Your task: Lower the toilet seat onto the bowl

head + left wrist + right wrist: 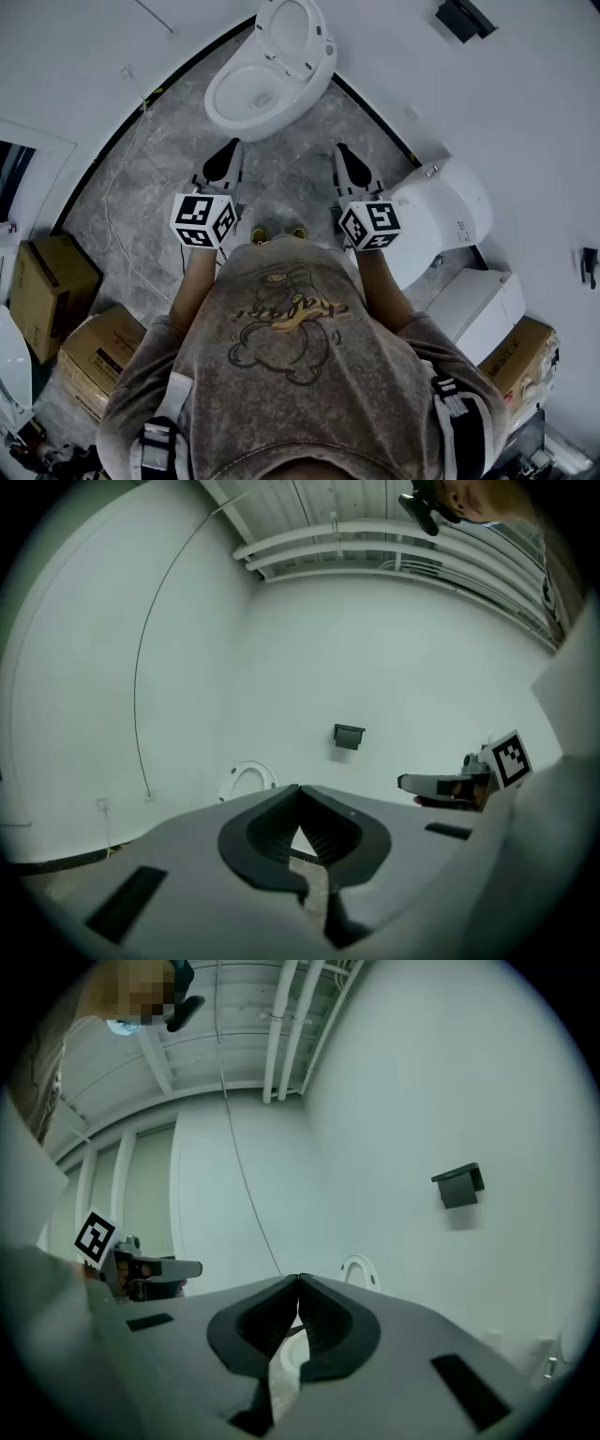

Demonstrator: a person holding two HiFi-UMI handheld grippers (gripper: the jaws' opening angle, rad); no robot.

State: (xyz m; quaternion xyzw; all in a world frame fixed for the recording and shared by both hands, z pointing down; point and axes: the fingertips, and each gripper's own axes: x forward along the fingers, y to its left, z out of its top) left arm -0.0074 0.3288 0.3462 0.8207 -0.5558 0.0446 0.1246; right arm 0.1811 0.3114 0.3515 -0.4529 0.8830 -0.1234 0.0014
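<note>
A white toilet stands against the curved wall ahead of me. Its bowl [246,97] is uncovered and its seat [289,30] stands raised, leaning back toward the wall. My left gripper [228,150] and right gripper [344,152] hover side by side over the grey floor, short of the bowl and apart from it. Both are shut with nothing between the jaws. In the left gripper view the upright seat [247,780] shows just left of the closed left gripper [299,790]. From the right gripper view the seat [359,1268] rises just right of the closed right gripper [299,1280].
A second white toilet [448,217] and a white box [480,305] sit close on my right. Cardboard boxes [52,281] line the left, and another [520,361] sits at the right. A thin cable [117,183] trails over the floor. A black box [461,19] hangs on the wall.
</note>
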